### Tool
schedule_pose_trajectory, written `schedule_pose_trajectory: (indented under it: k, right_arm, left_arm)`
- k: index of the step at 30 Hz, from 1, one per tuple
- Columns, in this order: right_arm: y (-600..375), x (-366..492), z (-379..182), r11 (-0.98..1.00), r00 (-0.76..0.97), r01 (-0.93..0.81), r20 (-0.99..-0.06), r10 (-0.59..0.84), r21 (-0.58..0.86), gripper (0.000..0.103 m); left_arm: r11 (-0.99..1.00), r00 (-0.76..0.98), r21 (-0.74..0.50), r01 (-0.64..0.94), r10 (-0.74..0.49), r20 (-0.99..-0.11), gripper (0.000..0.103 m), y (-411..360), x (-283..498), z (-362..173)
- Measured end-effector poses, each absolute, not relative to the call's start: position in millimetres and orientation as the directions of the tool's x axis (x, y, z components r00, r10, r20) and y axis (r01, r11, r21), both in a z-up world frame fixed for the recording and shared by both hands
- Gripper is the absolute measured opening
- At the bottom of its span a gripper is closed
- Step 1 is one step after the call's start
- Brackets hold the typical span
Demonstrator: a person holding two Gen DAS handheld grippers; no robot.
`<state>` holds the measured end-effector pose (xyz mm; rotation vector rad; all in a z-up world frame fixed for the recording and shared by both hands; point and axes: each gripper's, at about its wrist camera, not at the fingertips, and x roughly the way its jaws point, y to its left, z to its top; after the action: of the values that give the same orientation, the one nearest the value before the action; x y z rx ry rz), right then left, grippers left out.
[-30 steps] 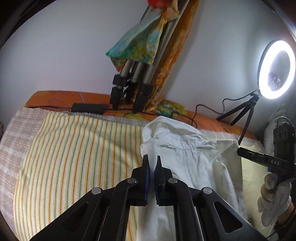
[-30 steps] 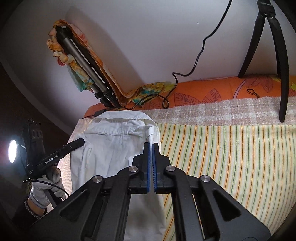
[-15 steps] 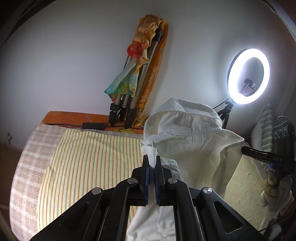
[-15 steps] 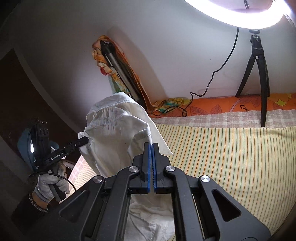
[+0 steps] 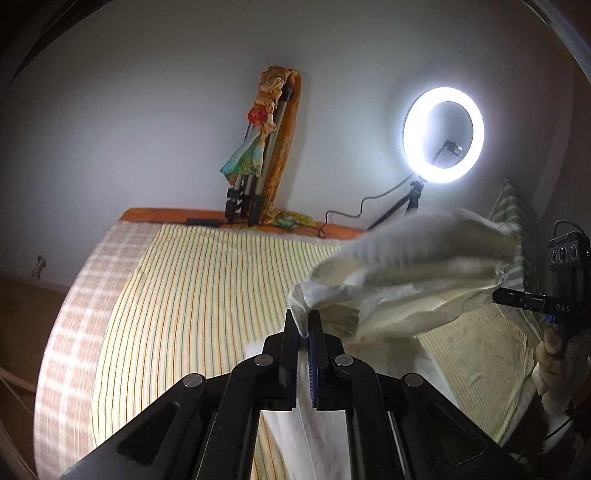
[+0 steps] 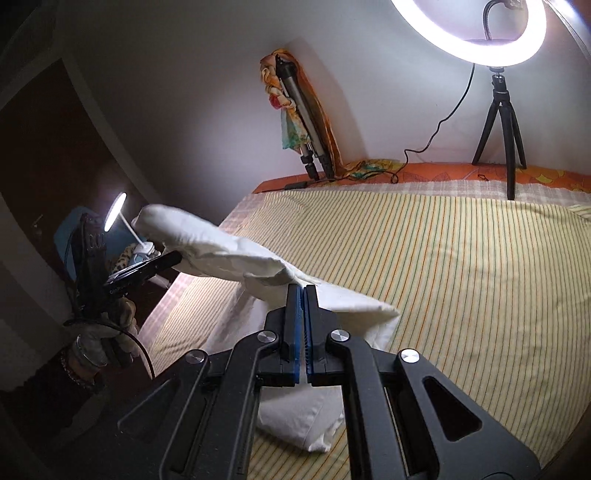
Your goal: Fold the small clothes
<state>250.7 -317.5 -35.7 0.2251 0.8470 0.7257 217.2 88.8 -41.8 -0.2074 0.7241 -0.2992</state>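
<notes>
The only writing that reads is "DAS" on the side of the right tongs, seen at the right edge of the left wrist view; a label on the left tongs in the right wrist view is too small to read.

The white shirt hangs stretched in the air between the 2 tongs, above the striped bedsheet, blurred in the left wrist view so its collar and seams cannot be made out. The left tongs are clamped on a bunched edge of cloth at centre frame. In the right wrist view the right tongs are pressed narrow on the shirt, whose lower part drapes beneath them, partly hidden by the tool body.

A gloved hand is cut off at the right edge. The ring light is cropped at the top of the right wrist view. A folded tripod wrapped in patterned cloth leans on the wall.
</notes>
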Motion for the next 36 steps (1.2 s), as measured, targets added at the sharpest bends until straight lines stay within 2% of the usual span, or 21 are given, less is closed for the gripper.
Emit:
schedule_pose_trajectory:
  k: [5,12,14,15,16,19,20,22,26,27,28,30,31,36]
  right_arm:
    - [-329.9,216.4,-61.1,0.743,0.422,-0.458,-0.616,0.665,0.488,0.003]
    - [-341.7,187.5,-96.8,0.794,0.386,-0.424,-0.706,0.594,0.436,0.003]
    - [-348.5,183.7,-102.2,0.807,0.384,-0.389,-0.718,0.580,0.444,0.003]
    - [-354.2,183.8,-104.7,0.807,0.381,-0.362,-0.715,0.585,0.467,0.004]
    - [-358.9,185.6,-107.2,0.795,0.369,-0.338,-0.706,0.605,0.504,0.010]
    - [-369.3,192.3,-117.1,0.744,0.347,-0.258,-0.659,0.667,0.617,0.052]
    - [-368.9,193.3,-119.7,0.737,0.350,-0.242,-0.651,0.673,0.631,0.057]
    - [-366.6,196.9,-129.6,0.723,0.330,-0.216,-0.648,0.687,0.656,0.057]
    - [-357.1,203.8,-148.7,0.708,0.293,-0.184,-0.649,0.702,0.682,0.057]
    - [-355.4,204.5,-152.3,0.699,0.287,-0.179,-0.643,0.710,0.692,0.054]
    - [-353.3,205.4,-155.9,0.689,0.277,-0.173,-0.636,0.720,0.704,0.046]
    - [-348.0,206.7,-160.8,0.669,0.250,-0.170,-0.625,0.740,0.724,0.028]
    - [-344.5,207.3,-162.7,0.655,0.236,-0.172,-0.615,0.753,0.736,0.010]
    - [-341.5,202.3,-140.0,0.582,0.242,-0.195,-0.537,0.808,0.789,0.005]
  left_arm:
    - [0.939,0.682,-0.278,0.201,-0.337,-0.649,0.000,83.2,165.0,-69.3]
    - [0.950,0.616,-0.228,0.212,-0.311,-0.724,0.001,75.2,121.7,-107.6]
    - [0.946,0.615,-0.260,0.191,-0.322,-0.720,0.003,83.5,115.9,-109.6]
    - [0.941,0.617,-0.290,0.173,-0.333,-0.713,0.010,90.1,113.6,-109.1]
    - [0.933,0.619,-0.324,0.155,-0.348,-0.705,0.019,97.1,114.7,-108.0]
    - [0.878,0.609,-0.468,0.102,-0.427,-0.668,0.038,116.3,121.2,-104.9]
    - [0.854,0.601,-0.513,0.083,-0.454,-0.658,0.041,120.5,125.2,-105.6]
    - [0.812,0.588,-0.581,0.045,-0.492,-0.642,0.044,124.8,132.5,-109.1]
    - [0.685,0.540,-0.728,-0.036,-0.599,-0.591,0.044,128.5,149.3,-128.7]
    - [0.646,0.538,-0.761,-0.062,-0.620,-0.571,0.041,130.8,152.4,-134.9]
    - [0.608,0.538,-0.789,-0.089,-0.637,-0.552,0.028,133.3,154.9,-141.2]
    - [0.563,0.538,-0.817,-0.123,-0.654,-0.532,0.009,134.1,158.9,-150.1]
    - [0.562,0.537,-0.818,-0.124,-0.655,-0.532,0.000,132.6,159.7,-151.4]
    - [0.601,0.544,-0.797,-0.066,-0.647,-0.534,0.000,125.6,150.3,-130.0]
